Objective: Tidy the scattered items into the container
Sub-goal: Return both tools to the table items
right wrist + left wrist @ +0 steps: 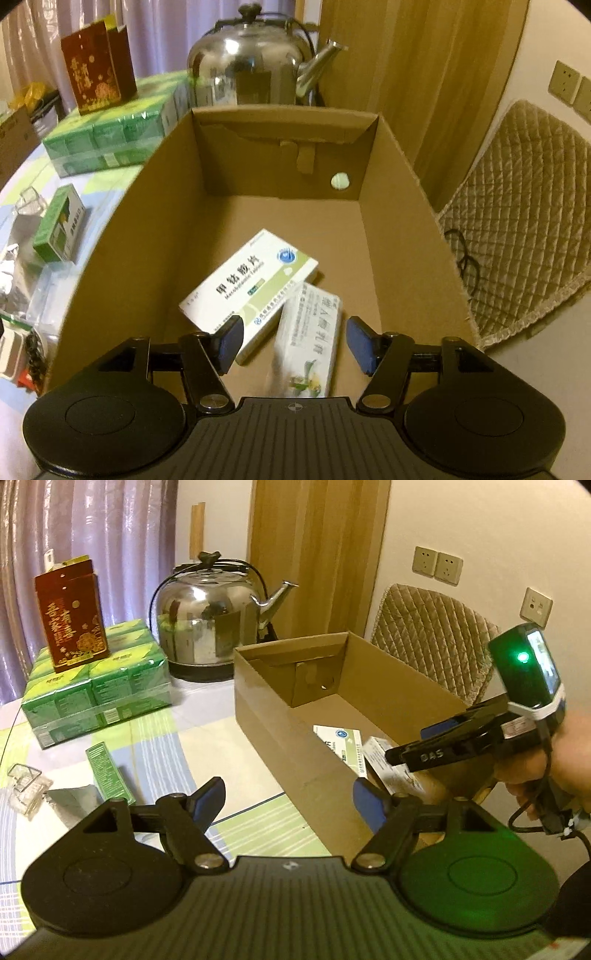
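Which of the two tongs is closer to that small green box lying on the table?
Left. The left tongs hover just beside the green box; the right tongs are over the cardboard box.

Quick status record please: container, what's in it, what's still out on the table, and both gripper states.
container: open cardboard box on the table
in box: white-and-green medicine box; second, narrower white box beside it, partly overlapping
still out: small green box, clear plastic clip, silver foil pouch, left of the cardboard box
left gripper: open, empty, over the table
right gripper: open, empty, over the box
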Tool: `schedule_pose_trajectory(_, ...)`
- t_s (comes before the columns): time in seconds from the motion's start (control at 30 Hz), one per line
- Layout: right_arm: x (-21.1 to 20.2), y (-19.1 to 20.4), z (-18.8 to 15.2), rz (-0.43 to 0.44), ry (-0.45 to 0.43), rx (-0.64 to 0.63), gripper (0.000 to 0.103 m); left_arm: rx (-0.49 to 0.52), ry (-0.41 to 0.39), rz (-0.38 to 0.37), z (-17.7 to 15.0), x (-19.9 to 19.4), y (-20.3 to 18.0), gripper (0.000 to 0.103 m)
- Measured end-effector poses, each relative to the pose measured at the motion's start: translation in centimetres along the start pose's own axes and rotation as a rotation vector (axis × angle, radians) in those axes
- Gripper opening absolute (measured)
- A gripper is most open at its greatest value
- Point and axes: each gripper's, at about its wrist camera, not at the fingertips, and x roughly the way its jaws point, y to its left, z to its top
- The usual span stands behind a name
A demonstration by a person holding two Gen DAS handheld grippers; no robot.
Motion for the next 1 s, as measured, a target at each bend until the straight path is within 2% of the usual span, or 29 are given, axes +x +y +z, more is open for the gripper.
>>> schedule_pose_trajectory(0.23,-4.7,2.1,0.3,0.056,-0.108,0.006,0.059,-0.033,-0.004,0.022,-0.8,-1.8,2.3,0.075)
schedule_pose_trajectory(0.4,-8.8,5.6,-0.1,0.166,-0.212,-0.009,0.059,-0.082,-0.029,0.092,-1.2,-5.0,5.9,0.078)
schedule_pose_trajectory(0.53,-11.0,9.6,-1.2,0.271,-0.246,-0.054,0.059,-0.138,-0.035,0.159,-2.8,-7.8,9.1,0.078)
schedule_pose_trajectory(0.67,-10.7,14.7,-3.3,0.38,-0.205,-0.165,0.06,-0.181,0.005,0.216,-5.3,-9.7,12.0,0.078)
schedule_pose_trajectory(0.8,-8.0,19.2,-5.9,0.445,-0.129,-0.304,0.06,-0.222,0.066,0.23,-7.8,-10.1,13.9,0.078)
schedule_pose_trajectory(0.93,-3.9,21.2,-7.4,0.457,-0.049,-0.417,0.06,-0.2,0.137,0.229,-9.5,-9.1,14.1,0.078)
schedule_pose_trajectory(1.0,-2.4,21.1,-7.6,0.464,-0.023,-0.431,0.06,-0.171,0.158,0.221,-9.7,-8.6,13.7,0.078)
